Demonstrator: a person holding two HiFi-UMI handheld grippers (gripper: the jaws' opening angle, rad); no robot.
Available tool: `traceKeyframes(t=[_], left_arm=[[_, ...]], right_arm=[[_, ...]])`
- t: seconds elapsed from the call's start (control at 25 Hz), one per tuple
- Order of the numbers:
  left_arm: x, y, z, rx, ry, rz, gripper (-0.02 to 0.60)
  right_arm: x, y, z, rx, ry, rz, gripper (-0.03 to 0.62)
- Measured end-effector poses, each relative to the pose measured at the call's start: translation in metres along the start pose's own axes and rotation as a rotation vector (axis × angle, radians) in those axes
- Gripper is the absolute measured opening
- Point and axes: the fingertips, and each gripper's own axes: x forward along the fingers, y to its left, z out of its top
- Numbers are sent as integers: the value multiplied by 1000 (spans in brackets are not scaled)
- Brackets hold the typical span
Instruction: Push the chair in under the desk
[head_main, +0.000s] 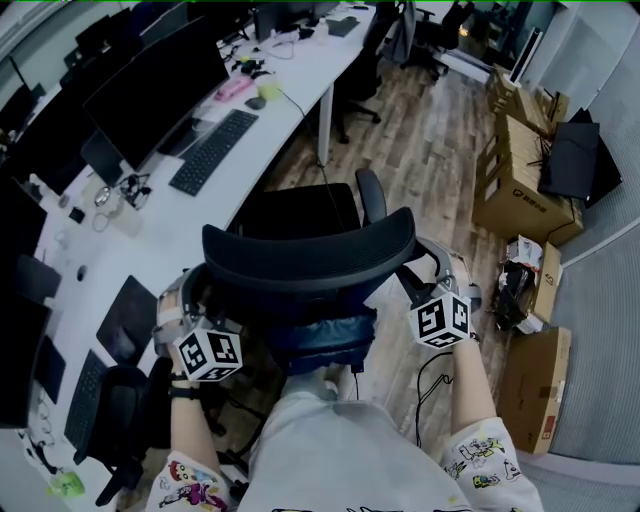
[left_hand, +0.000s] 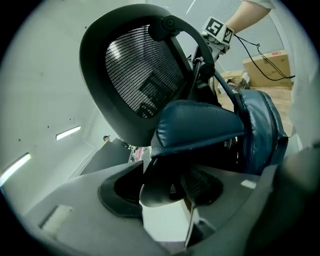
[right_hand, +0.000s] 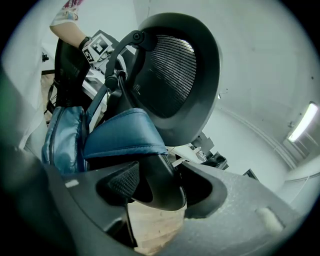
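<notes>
A black office chair with a mesh backrest (head_main: 310, 255) stands right in front of me, its seat (head_main: 300, 210) beside the edge of the long white desk (head_main: 290, 100). A blue cushion (head_main: 320, 340) hangs behind the backrest. My left gripper (head_main: 190, 302) clamps the left edge of the backrest frame. In the left gripper view the black frame edge (left_hand: 160, 192) fills the gap between the pads of that gripper (left_hand: 172, 187). My right gripper (head_main: 415, 285) holds the right edge the same way, and in the right gripper view the frame (right_hand: 160, 180) sits tight in this gripper (right_hand: 150, 185).
Monitors, a keyboard (head_main: 213, 150) and small clutter cover the desk. A white desk leg (head_main: 323, 120) stands ahead of the seat. Cardboard boxes (head_main: 525, 170) line the right wall, one more (head_main: 535, 385) near my right side. Another black chair (head_main: 115, 410) stands at lower left. Cables (head_main: 435, 375) trail across the wooden floor.
</notes>
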Motion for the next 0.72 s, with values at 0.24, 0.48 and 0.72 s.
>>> traceKeyframes(t=[0.24,0.48,0.72], left_arm=[[16,6,3,-15,16,2,241],[37,12,8,-22,31,1,241],[57,21,15,-27,41,7,239]], right_arm=[[18,-12,-3,-2,-1,6,262],[40,-27,-8,-1,-4,17,262],[64,-46,-13,0,-6,21,264]])
